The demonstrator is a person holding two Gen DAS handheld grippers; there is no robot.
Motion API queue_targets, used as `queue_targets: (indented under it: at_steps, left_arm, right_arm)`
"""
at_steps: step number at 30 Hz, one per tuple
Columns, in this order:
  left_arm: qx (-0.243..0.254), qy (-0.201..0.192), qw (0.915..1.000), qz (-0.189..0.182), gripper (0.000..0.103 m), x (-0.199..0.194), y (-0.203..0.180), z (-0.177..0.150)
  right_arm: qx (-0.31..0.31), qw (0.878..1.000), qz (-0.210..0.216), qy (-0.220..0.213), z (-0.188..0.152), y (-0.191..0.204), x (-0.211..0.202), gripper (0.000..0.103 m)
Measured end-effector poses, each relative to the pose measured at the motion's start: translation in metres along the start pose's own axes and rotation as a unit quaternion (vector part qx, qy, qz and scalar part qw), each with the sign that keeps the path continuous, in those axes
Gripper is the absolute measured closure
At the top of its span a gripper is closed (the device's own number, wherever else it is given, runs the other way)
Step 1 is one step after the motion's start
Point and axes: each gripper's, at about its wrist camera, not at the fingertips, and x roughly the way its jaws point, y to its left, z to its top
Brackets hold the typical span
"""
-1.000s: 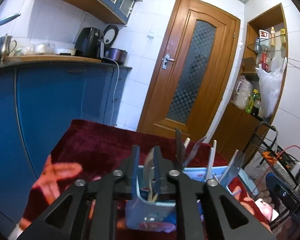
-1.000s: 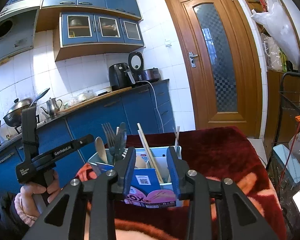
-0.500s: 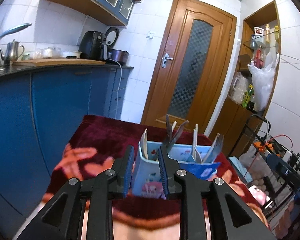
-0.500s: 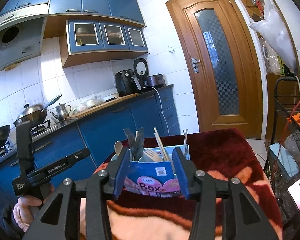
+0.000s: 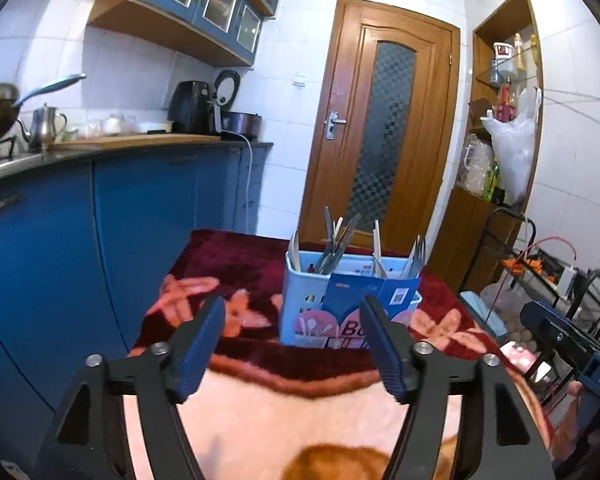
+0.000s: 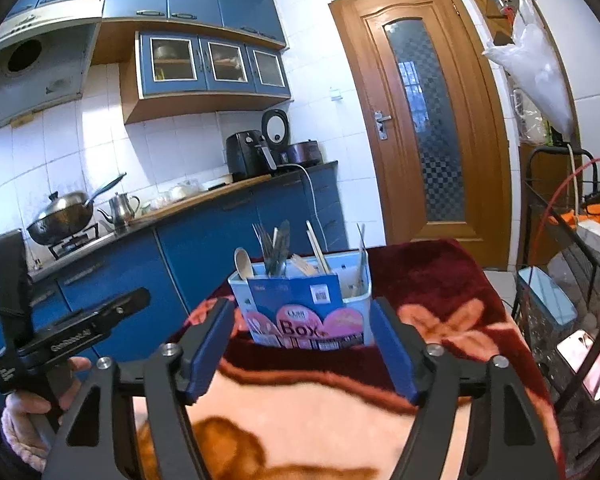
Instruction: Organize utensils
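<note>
Both hand-held grippers, left and right, just opened wide, nothing between jaws. Utensil box at 12 o'clock on blanket-covered counter, utensils upright. Retreat straight; avoid bumping box.
</note>
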Motion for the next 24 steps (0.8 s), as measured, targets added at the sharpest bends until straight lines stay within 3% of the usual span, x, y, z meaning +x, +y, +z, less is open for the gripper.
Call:
queue_targets:
  at_steps: [13,24]
  left_arm:
    - [-0.003,0.024,0.9988,0.042,0.025,0.009,0.005,-0.055]
    - [0.004,0.017,0.9989,0.044,0.025,0.019,0.0,-0.082]
  right_arm:
    - [-0.01,0.999,-0.032,0.017,-0.059,-0.012,0.006,0.016]
    - [-0.024,0.996,-0.081,-0.004,-0.084,-0.024,0.007,0.01]
